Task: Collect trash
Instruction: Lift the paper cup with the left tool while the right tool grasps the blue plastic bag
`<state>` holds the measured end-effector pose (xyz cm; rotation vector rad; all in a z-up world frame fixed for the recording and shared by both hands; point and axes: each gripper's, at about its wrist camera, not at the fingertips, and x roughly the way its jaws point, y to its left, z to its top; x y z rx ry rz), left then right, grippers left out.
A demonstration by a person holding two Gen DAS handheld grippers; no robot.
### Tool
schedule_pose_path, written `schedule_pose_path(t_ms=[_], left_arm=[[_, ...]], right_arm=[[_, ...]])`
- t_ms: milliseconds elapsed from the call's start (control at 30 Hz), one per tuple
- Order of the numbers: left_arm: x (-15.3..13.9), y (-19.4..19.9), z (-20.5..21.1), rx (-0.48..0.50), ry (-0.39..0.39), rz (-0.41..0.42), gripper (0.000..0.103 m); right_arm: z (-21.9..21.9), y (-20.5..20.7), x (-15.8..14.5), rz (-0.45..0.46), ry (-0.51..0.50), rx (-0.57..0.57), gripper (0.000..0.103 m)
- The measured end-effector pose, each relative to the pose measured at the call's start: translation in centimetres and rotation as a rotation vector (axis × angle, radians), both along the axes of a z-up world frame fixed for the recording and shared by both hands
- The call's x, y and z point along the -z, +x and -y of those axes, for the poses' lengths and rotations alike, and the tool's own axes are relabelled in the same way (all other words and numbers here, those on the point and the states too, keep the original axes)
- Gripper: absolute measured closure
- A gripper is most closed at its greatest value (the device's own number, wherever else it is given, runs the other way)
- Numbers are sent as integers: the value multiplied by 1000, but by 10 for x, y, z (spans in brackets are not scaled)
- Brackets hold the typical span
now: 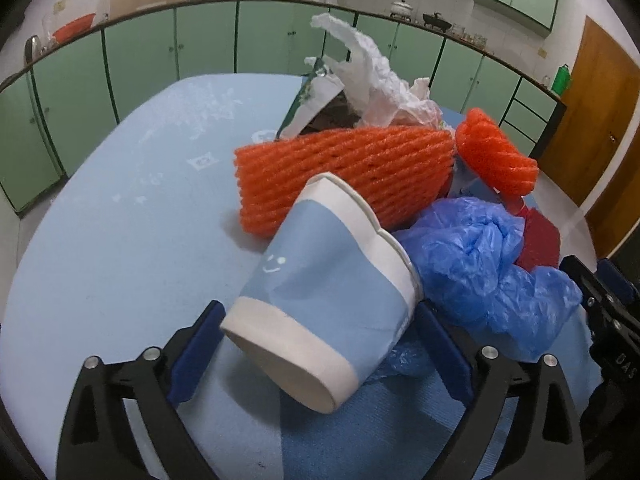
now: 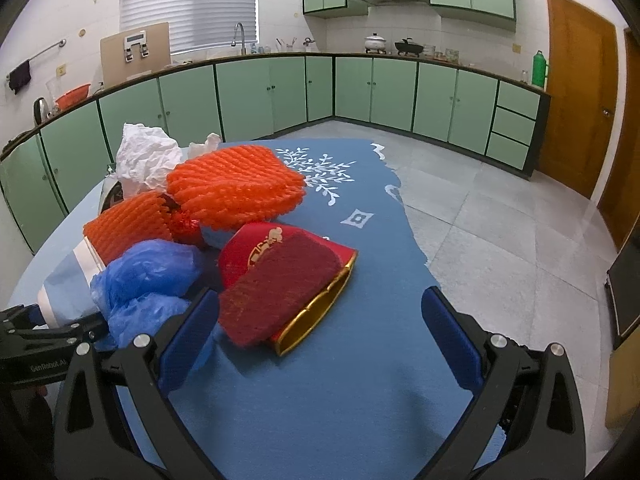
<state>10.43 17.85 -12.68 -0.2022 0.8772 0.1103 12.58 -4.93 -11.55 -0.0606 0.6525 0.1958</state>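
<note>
Cup (image 1: 324, 276) lies tipped between left gripper's (image 1: 320, 328) spread fingers (image 1: 200, 336).

"GenRobot.AI" on left tongs (image 2: 36, 354) | "DAS" on right tongs (image 1: 616, 344)

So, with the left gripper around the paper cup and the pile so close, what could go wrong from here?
1. The paper cup is already crumpled and lies tilted between the open left gripper; closing on it may crush it further or let it slip.
2. The blue plastic bag touches the cup and could be caught by the finger on that side.
3. The right gripper is open close to the red pouch; it may push the pouch instead of gripping it.
</note>
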Motion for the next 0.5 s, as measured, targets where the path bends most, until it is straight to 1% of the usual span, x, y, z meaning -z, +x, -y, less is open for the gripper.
schedule_pose_path(t_ms=[33, 67, 133, 200, 267, 500], left_arm=[[-1, -1, 2, 12, -4, 8, 23], [-2, -1, 3, 17, -3, 11, 23], [-7, -3, 4, 17, -4, 28, 27], [-13, -6, 4, 21, -3, 45, 35], [-18, -8, 3, 27, 1, 63, 39], [-24, -12, -7, 33, -11, 78, 45]], right_arm=[[0, 0, 0, 0, -1, -1, 5], [0, 0, 0, 1, -3, -2, 5], [-1, 0, 0, 3, -7, -7, 5], [-3, -1, -1, 9, -12, -16, 5], [-6, -2, -1, 9, -10, -24, 5], [-13, 0, 2, -5, -5, -41, 5]])
